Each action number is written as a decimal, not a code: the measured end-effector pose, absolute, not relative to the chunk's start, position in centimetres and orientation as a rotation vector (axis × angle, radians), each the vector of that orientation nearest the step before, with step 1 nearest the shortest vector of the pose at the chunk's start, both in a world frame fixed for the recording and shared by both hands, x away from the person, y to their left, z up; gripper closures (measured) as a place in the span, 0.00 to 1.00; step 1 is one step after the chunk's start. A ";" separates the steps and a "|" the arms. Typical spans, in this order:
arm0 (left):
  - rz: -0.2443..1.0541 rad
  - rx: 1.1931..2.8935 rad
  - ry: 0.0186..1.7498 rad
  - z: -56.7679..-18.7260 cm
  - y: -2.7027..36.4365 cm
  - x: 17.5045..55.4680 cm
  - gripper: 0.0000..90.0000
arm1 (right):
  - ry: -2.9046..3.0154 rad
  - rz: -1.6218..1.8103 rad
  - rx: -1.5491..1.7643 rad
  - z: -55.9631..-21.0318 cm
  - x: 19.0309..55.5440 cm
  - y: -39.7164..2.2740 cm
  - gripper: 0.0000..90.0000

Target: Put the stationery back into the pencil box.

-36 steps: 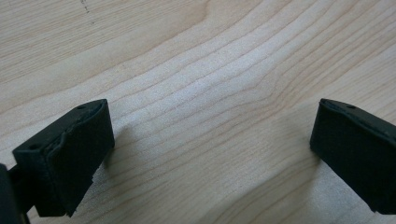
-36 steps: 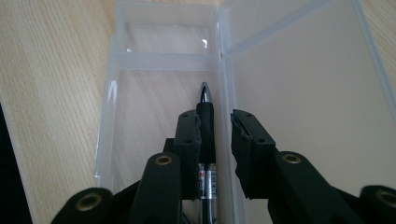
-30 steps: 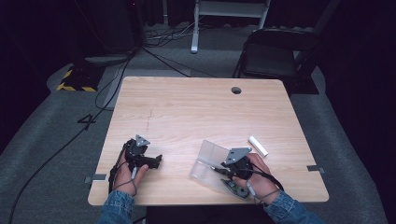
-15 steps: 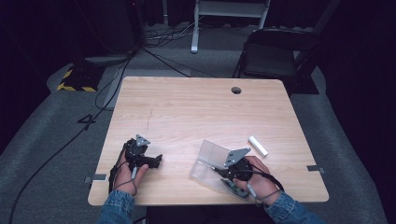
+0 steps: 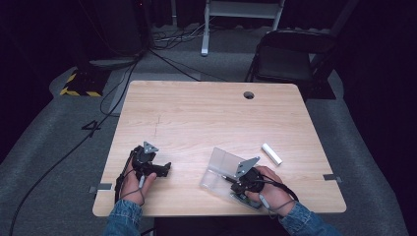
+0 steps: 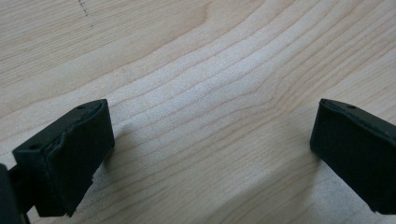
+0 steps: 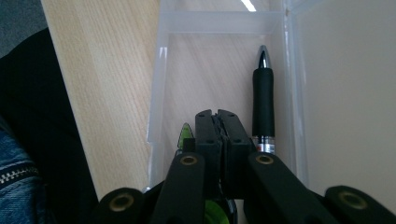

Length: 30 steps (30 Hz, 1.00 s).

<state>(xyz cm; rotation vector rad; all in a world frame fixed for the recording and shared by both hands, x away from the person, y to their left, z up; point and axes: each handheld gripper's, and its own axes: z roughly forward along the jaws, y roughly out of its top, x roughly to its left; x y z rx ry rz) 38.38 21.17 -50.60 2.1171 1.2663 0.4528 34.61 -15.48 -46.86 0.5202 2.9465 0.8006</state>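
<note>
— Well, around the work first?

— Wooden table (image 5: pixel 206 113), bare across most of its upper half, with one round hole (image 5: pixel 249 95) near the far edge. Beyond it, at upper right of the frame, a dark folding chair (image 5: pixel 290 59); cables (image 5: pixel 123 78) trailing over the grey floor at upper left. On the tabletop at right, a short white stick (image 5: pixel 271 154), lying apart from everything else.

— Anything blocking the way?

— Only the clear box (image 5: pixel 216 177) itself, at lower centre-right of the high view. Lid (image 5: pixel 228 160) raised and tilted back. Walls close on both sides of the right gripper (image 7: pixel 218 116) in the right gripper view.

— And inside?

— Black pen (image 7: pixel 263 102) with a silver tip, lying along the box's right wall in that view, just right of the jaws. Not between them.

— State of the right tongs, then?

— Clenched, pads pressed flat against each other, gripping nothing. Pointed into the box, over its floor. Touching the pen or not: cannot tell.

— The left gripper (image 6: pixel 210 154)?

— Released, jaws spread wide, nothing but wood grain between. Down at lower left of the high view, well apart from the box, held low over the table.

— Counts?

— Two grippers, two hands in denim sleeves, one box, one pen, one white stick, one chair.
</note>
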 end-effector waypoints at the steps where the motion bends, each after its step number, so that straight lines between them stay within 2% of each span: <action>1: 0.453 2.117 1.266 -50.6 21.2 38.4 0.00 | 2.946 0.800 0.521 -46.9 34.6 -15.4 0.97; 6: 0.453 2.117 1.267 -50.6 21.2 38.4 0.00 | 2.953 0.809 0.523 -46.7 34.6 -15.5 0.95; 14: 0.454 2.117 1.267 -50.6 21.2 38.4 0.00 | 2.828 0.932 0.584 -44.8 34.8 -16.4 0.83; 22: 0.453 2.117 1.266 -50.6 21.2 38.4 0.00 | 2.681 1.056 0.661 -42.3 35.7 -18.6 0.79; 30: 0.457 2.113 1.271 -50.6 21.3 38.2 0.00 | 2.552 1.088 0.785 -41.1 37.2 -21.4 0.70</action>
